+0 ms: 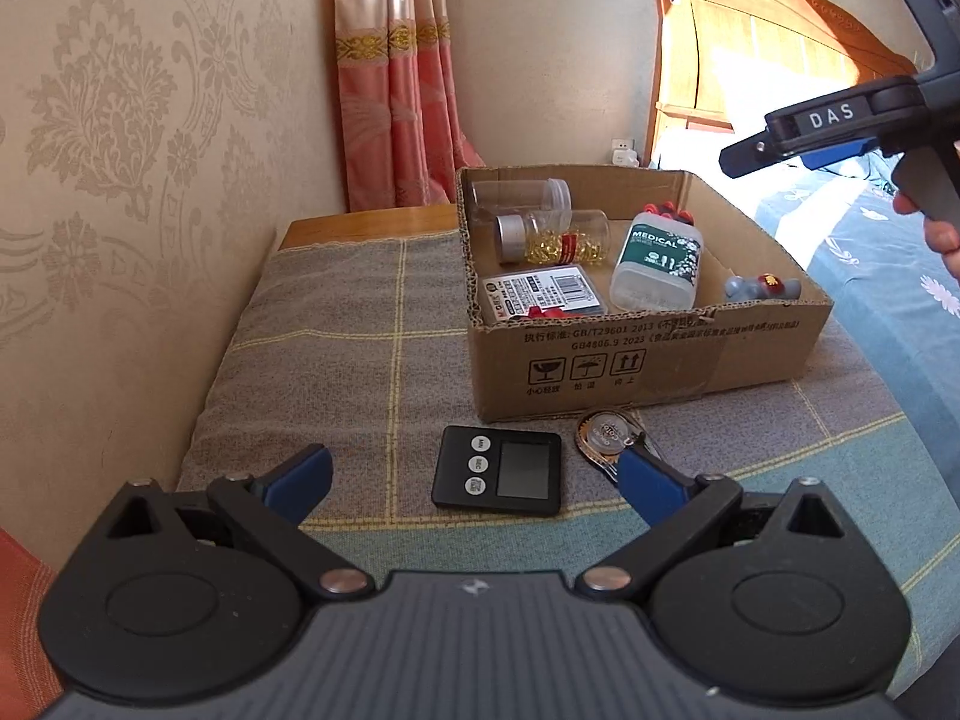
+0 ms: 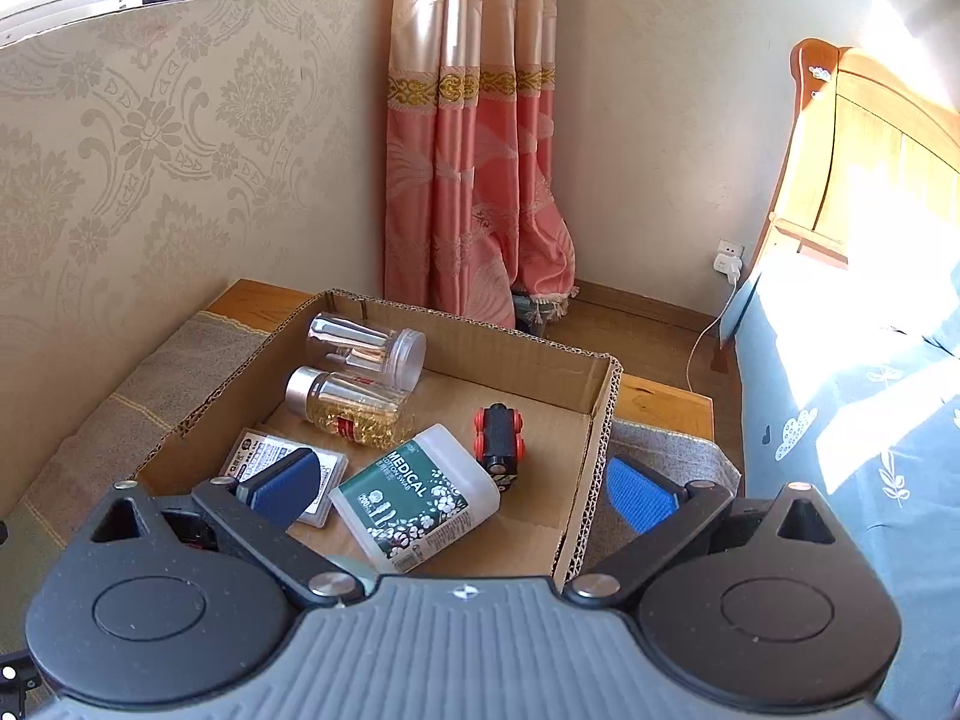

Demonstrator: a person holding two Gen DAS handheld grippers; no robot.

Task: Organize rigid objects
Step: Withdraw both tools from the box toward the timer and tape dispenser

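Both tools spread wide, empty; swab bottle reads "MEDICAL"; right tool marked "DAS".

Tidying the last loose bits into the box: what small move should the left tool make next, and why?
Probably ease the left tool, jaws open, down around the black timer. It lies between the fingers, outside the cardboard box.

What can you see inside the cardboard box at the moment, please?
Inside the cardboard box: an empty clear jar, a capsule jar, a swab bottle, a flat case, a toy car and a grey figurine. The case partly hides something red.
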